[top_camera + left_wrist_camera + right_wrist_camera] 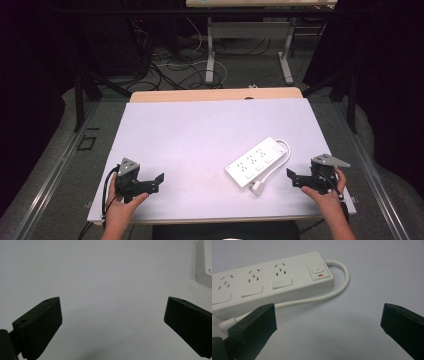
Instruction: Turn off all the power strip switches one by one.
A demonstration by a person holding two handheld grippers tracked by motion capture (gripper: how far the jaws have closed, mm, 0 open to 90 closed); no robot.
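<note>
From above, my left gripper [159, 181] and right gripper [291, 176] sit apart near the table [200, 125] front edge, the white power strip [256, 161] between them, nearer the right. Along my left jaws: spread wide, holding nothing. Along my right jaws: equally wide, empty, the power strip [269, 282] and its cord [337, 287] just beyond.

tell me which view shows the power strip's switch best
The right gripper view: the switch sits close on the power strip, its red mark clear. The high view shows the whole strip small, with no switch detail. The left gripper view catches just a corner of the strip at its right edge.
</note>
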